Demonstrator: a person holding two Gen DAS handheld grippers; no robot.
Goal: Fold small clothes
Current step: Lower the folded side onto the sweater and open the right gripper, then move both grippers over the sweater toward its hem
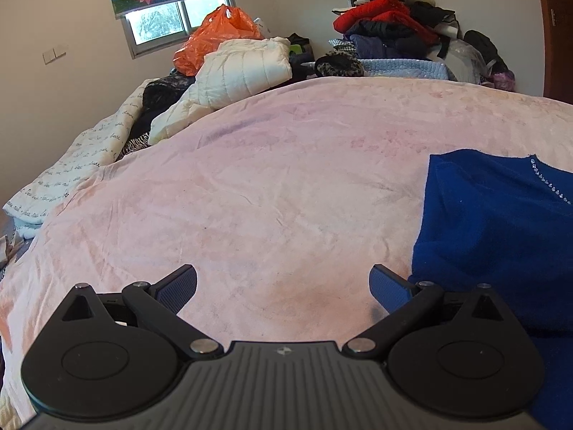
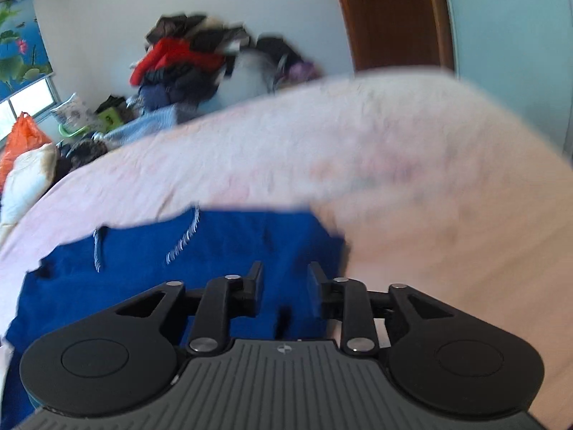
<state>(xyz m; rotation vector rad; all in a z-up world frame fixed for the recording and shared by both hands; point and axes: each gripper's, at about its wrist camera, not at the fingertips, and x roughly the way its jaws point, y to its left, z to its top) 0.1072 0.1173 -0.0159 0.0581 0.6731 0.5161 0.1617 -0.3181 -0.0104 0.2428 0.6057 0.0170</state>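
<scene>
A small blue fleece garment (image 1: 494, 229) with a line of rhinestones lies on the pink bedspread (image 1: 272, 186), at the right of the left wrist view. My left gripper (image 1: 283, 283) hangs just left of it, jaws wide open with only bedspread between them; the right finger (image 1: 388, 288) sits at the cloth's edge. In the blurred right wrist view the same blue garment (image 2: 200, 251) lies spread below my right gripper (image 2: 284, 281). Its jaws stand a little apart above the cloth, and no cloth shows pinched between them.
At the far side of the bed lie a white quilted jacket (image 1: 236, 75), an orange plastic bag (image 1: 218, 36) and a heap of dark and red clothes (image 1: 394, 25). A brown door (image 2: 394, 14) stands beyond the bed's right corner.
</scene>
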